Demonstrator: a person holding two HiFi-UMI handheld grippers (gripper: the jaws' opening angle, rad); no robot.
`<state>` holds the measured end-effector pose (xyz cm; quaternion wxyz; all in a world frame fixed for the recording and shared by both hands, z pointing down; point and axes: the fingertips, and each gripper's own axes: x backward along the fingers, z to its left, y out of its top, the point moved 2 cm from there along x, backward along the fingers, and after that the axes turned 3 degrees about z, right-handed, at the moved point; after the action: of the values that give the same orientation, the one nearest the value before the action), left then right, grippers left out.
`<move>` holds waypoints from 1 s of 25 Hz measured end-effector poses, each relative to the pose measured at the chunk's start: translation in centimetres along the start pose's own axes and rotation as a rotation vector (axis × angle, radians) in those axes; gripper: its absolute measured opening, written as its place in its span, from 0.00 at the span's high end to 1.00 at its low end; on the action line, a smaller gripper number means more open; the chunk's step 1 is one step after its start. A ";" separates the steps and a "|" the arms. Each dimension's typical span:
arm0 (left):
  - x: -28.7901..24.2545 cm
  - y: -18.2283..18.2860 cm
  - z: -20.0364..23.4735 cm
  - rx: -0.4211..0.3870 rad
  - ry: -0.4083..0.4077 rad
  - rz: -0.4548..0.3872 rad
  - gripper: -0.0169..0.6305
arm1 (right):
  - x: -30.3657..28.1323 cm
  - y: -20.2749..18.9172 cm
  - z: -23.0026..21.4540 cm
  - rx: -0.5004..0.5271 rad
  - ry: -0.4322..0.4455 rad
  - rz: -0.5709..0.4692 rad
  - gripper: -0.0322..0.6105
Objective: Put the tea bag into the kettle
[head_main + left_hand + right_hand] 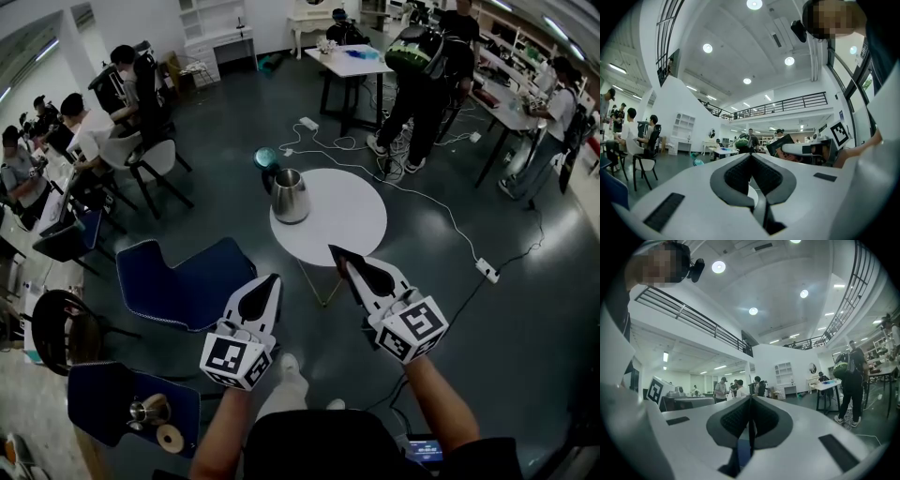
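Left white claw (270,281), right white claw (337,255): both pressed together, empty, raised short of shiny steel kettle (290,195) on round white table (352,225). Likely approaching; tea bag unseen.

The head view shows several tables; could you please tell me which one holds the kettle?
The round white table in the middle holds the steel kettle near its left edge. The rectangular white table farther back does not.

White left tongs (272,279) and right tongs (339,257) carry square-marker cubes (234,361)
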<state>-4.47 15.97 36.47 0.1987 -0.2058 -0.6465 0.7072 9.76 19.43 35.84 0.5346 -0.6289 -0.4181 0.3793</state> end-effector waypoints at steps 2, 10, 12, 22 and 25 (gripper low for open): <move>-0.8 -0.3 1.2 0.004 0.000 0.006 0.95 | -1.3 -0.1 -0.7 -0.004 -0.004 0.002 0.92; -4.0 -0.1 5.9 0.022 -0.003 0.016 0.95 | -6.3 0.0 -3.0 -0.017 -0.025 0.005 0.92; -5.0 0.0 7.1 0.023 -0.012 0.013 0.95 | -7.6 0.1 -3.7 -0.019 -0.033 0.004 0.92; -7.8 1.9 15.2 0.046 -0.036 0.000 0.95 | -15.2 1.6 -5.2 -0.009 -0.083 0.013 0.92; -8.4 2.3 18.2 0.055 -0.047 -0.007 0.95 | -18.1 2.1 -5.2 -0.003 -0.093 0.023 0.92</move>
<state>-7.44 -4.01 35.90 0.1914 -0.1814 -0.6321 0.7286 8.23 0.53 35.04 0.5093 -0.6160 -0.4359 0.4137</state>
